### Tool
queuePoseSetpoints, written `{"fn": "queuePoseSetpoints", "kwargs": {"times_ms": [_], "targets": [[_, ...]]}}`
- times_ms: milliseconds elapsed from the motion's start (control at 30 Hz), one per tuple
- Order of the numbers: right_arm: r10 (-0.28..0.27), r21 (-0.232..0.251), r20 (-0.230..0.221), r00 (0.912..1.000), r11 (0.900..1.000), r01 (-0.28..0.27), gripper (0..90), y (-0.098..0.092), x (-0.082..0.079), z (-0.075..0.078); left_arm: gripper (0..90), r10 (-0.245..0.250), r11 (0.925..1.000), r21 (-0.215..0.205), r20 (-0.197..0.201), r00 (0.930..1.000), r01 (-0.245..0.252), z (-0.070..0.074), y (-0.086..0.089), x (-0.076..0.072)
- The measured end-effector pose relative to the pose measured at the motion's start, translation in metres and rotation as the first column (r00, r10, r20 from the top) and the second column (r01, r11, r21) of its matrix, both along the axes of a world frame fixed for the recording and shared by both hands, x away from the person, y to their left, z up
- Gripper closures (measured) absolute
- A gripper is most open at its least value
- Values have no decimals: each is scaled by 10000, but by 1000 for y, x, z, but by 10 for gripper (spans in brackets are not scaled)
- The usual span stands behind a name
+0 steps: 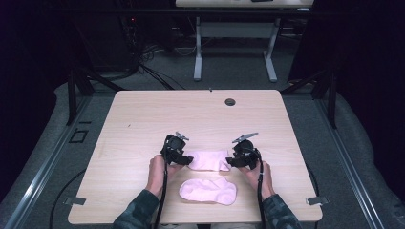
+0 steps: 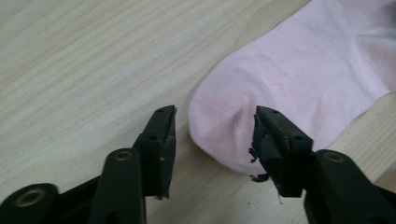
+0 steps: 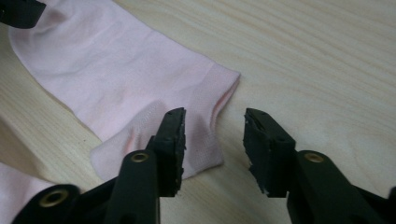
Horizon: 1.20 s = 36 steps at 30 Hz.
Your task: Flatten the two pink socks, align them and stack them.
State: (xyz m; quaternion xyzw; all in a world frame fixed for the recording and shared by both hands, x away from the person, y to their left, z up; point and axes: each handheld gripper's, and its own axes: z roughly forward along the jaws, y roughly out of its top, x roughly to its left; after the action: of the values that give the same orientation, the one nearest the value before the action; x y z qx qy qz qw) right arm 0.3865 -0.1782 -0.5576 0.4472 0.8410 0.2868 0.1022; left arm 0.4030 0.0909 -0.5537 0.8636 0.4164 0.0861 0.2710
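on the wooden table, as recorded from the high view, two pink socks lay flat near the person's edge. the far sock lay crosswise between the two grippers; the near sock lay just in front of it, closer to the person, the two close together but whether touching could not be told. the left gripper stood at the far sock's left end and the right gripper at its right end, each held in a hand, with a cable trailing back along the forearm. a dark round grommet sat in the table near its far edge, well apart from the work.

from the left gripper view, the left gripper had its jaws apart, with the rounded toe end of the far sock lying between them. one jaw rested at the fabric's edge; the other stood on bare wood just beside the toe. the pads did not clamp the cloth.

from the right gripper view, the right gripper likewise had its jaws apart. one jaw stood over the cuff end of the far sock; the other stood over bare table beside it. the cloth lay flat, not pinched. a corner of the near sock showed at the lower left.
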Motion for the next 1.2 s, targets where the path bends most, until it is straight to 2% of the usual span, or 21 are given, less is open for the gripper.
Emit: {"fn": "queuePoseSetpoints", "kwargs": {"times_ms": [33, 67, 167, 267, 300, 400, 500, 567, 633, 667, 900, 1033, 1200], "targets": [[-37, 84, 63, 10000, 10000, 36, 625, 2, 1, -2, 538, -9, 10000, 72, -27, 10000, 10, -1, -1, 0], [42, -223, 8, 10000, 9997, -42, 650, 3, 1, -3, 563, 14, 9999, 158, -7, 10000, -13, -2, -1, 0], [138, -226, 15, 9999, 9997, -138, 702, 4, 1, -5, 627, -75, 9992, 390, 2, 10000, 75, -5, -4, 0], [186, -102, 3, 9998, 9998, -186, 765, 5, 0, -6, 693, -189, 9990, 398, 82, 9998, 185, -6, -5, -2], [142, 62, 98, 9999, 9999, -143, 783, 5, -1, -8, 726, -240, 9990, 374, 82, 9997, 237, -6, -5, -2], [234, 162, 33, 9997, 9996, -234, 832, 5, -2, -8, 822, -332, 9988, 376, 180, 9993, 325, -7, -7, -4], [153, 375, -19, 9999, 9992, -152, 844, 3, -3, -8, 854, -410, 9983, 431, 260, 9988, 398, -6, -8, -5], [155, 546, -78, 9998, 9984, -151, 846, -1, -4, -6, 860, -433, 9986, 310, 274, 9987, 424, -4, -6, -6], [147, 688, -56, 9999, 9975, -143, 846, -4, -7, -1, 861, -487, 9987, 147, 359, 9982, 482, 2, -4, -9], [130, 868, 113, 9999, 9961, -140, 846, -6, -9, 3, 861, -488, 9988, 55, 402, 9980, 486, 6, -3, -11], [302, 1286, 603, 9977, 9910, -377, 845, -17, -31, 40, 860, -646, 9954, -678, 546, 9964, 682, 40, 8, -31], [490, 1341, 766, 9959, 9892, -590, 844, -18, -51, 58, 860, -714, 9906, -1118, 634, 9954, 782, 56, 16, -51], [811, 1520, 804, 9935, 9840, -926, 842, -18, -75, 66, 858, -819, 9858, -1413, 706, 9941, 913, 63, 24, -81]]}}
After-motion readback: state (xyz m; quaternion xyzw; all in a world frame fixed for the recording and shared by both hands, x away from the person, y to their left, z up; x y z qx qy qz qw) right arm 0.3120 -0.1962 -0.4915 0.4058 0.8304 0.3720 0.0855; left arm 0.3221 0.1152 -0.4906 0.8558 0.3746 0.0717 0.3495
